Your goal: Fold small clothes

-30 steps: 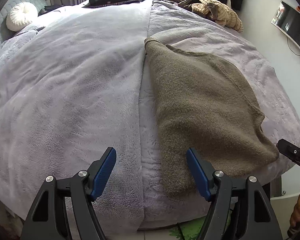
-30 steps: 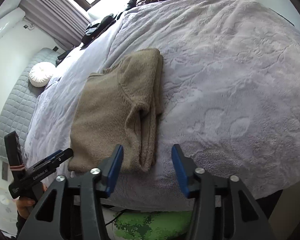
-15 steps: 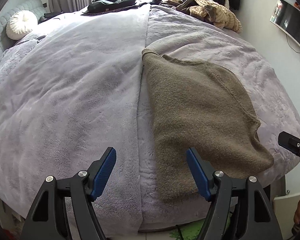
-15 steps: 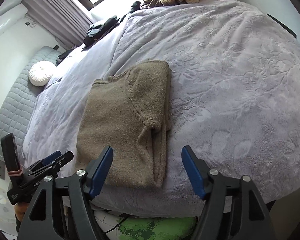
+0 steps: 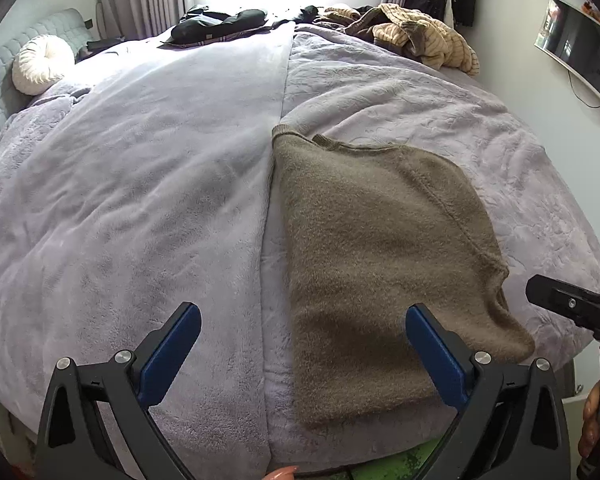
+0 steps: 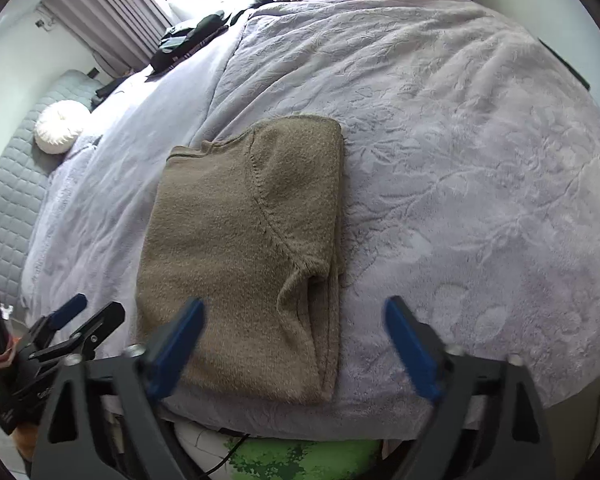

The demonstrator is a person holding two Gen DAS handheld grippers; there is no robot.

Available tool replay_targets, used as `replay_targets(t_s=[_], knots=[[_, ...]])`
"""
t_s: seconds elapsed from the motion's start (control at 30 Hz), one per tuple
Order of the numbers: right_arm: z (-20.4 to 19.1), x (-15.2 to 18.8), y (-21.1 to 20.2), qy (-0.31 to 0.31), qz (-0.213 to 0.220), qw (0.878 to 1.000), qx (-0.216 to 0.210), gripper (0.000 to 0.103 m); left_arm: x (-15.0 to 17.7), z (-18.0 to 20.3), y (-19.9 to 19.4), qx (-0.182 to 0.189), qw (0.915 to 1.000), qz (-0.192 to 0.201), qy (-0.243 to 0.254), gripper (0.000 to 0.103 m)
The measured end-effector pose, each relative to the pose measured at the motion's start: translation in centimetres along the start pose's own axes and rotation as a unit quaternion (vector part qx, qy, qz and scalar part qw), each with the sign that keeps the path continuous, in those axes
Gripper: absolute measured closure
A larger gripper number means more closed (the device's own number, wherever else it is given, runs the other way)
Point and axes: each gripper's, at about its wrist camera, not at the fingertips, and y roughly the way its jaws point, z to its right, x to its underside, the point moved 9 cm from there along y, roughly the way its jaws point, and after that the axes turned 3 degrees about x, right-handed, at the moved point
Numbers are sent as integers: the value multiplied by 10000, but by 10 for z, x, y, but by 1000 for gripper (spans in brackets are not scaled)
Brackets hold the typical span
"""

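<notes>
Brown sweater [image 5: 380, 264] lies folded near bed [image 5: 140, 200] front edge; left gripper [image 5: 300, 354] and right gripper [image 6: 294, 350] hover above sweater hem, fingers opening wide, nothing between, likely ready for next fold.

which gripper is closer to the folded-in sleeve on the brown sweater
Right. The right gripper, fingers opening and empty, hangs just short of the sweater with the sleeve ahead between them. The left gripper, also opening, sits off the sweater's opposite edge.

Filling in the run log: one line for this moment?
left tongs: opening, empty | right tongs: opening, empty | olive sweater: folded, flat on bed
</notes>
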Motion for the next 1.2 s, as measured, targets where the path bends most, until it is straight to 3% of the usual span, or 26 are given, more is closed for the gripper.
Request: replay_targets(t_s=[0.13,0.57,1.2], knots=[[1,-6,1,-113,49,9988,479,0,-2,-4,5,-230,9997,-70,-56,0],[-1,-2,8,-28,-187,9974,689,0,-5,-1,13,-462,9987,-214,-18,0],[-6,-5,1,-397,8,9927,1140,0,-8,3,11,-522,9984,-221,-72,0]])
